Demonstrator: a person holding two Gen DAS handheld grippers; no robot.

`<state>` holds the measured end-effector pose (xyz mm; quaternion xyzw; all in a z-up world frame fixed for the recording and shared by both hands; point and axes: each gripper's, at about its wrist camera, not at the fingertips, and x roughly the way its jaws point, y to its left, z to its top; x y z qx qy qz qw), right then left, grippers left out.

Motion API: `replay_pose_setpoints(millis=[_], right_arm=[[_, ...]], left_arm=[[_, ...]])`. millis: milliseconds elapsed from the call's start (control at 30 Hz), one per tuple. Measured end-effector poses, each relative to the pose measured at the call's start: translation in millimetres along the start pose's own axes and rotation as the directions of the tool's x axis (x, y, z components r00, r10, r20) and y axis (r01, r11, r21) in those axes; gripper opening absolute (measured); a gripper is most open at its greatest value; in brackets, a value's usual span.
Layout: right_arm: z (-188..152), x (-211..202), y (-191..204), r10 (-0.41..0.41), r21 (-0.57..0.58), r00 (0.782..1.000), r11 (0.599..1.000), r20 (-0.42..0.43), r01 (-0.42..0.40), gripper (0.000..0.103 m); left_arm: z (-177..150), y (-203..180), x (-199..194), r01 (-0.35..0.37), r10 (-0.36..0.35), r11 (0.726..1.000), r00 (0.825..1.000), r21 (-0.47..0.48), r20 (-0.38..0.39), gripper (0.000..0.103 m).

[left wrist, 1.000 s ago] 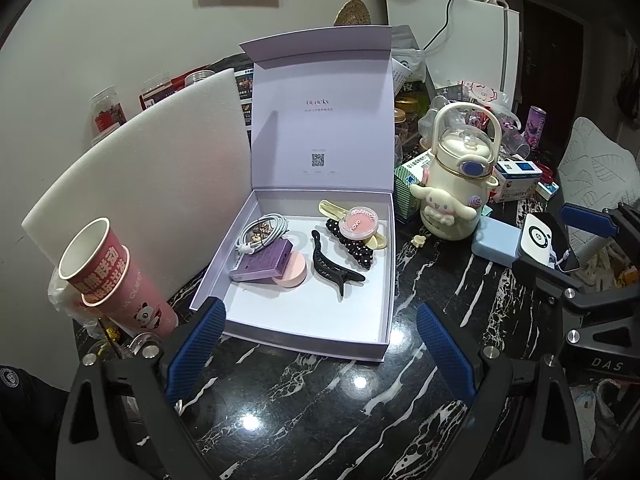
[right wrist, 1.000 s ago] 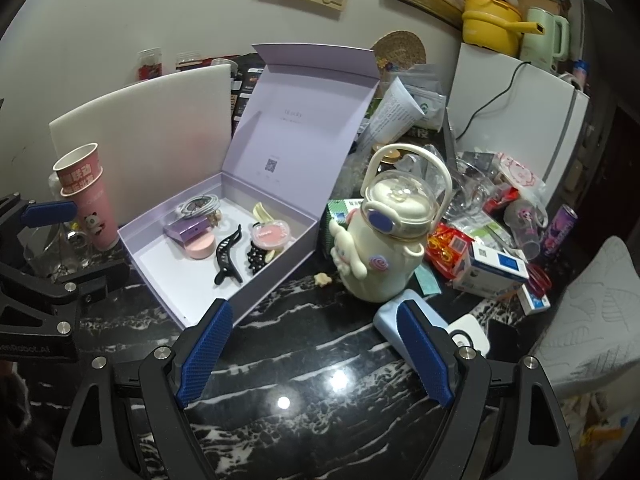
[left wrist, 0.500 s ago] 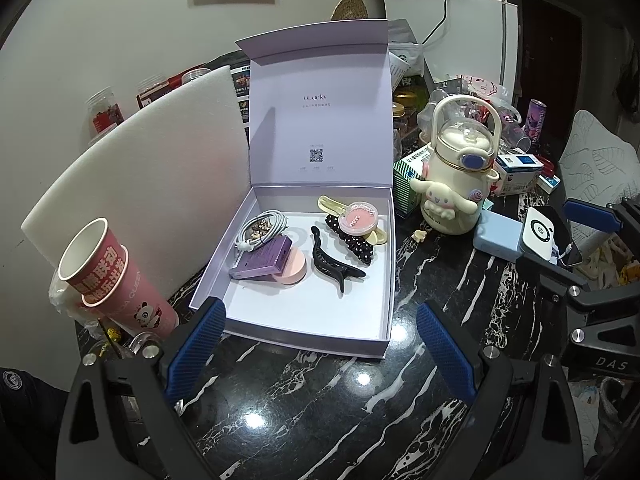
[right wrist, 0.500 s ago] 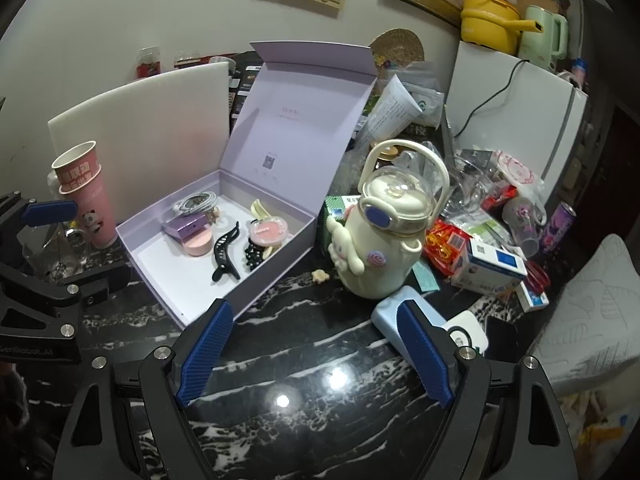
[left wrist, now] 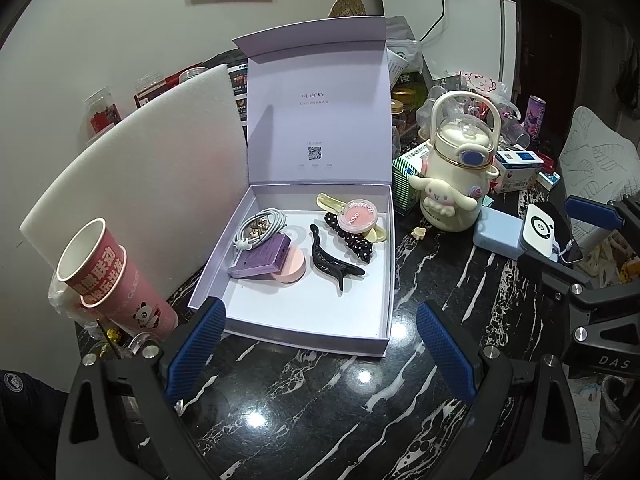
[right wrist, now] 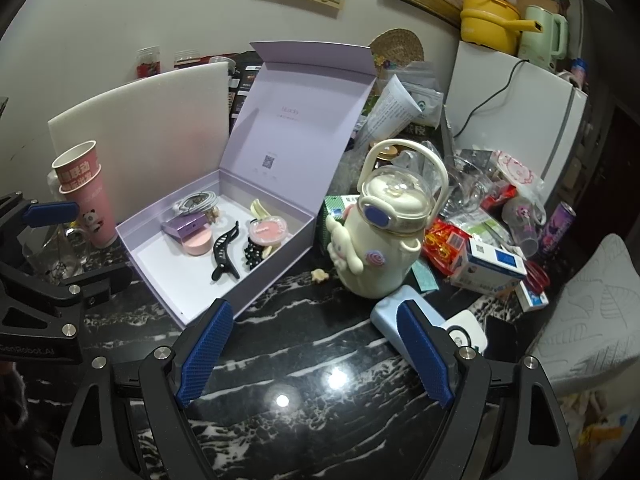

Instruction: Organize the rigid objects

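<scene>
A lavender box lies on the black marble table with its lid upright. Inside are a black hair claw, a pink round compact, a purple case, a coiled white cable, a pink blush pot and a dotted black clip. My left gripper hangs open just before the box's front wall, holding nothing. My right gripper is open and empty over bare table, to the right of the box. A small cream flower-shaped clip lies loose beside a cream cartoon bottle.
Stacked pink paper cups and a white foam board stand left of the box. A blue case, a white device, small cartons and wrappers crowd the right. A white fridge stands behind.
</scene>
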<state>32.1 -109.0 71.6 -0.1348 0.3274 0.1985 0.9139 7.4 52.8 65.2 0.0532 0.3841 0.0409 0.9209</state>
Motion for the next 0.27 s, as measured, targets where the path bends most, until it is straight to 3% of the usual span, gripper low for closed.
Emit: replay_pose_setpoints(millis=[267], right_arm=[[-3.4, 0.8, -3.2, -0.01, 0.004, 1.0, 1.0, -0.007, 0.01, 0.085]], left_arm=[[-0.6, -3.1, -0.2, -0.005, 0.005, 1.0, 1.0, 0.018, 0.009, 0.097]])
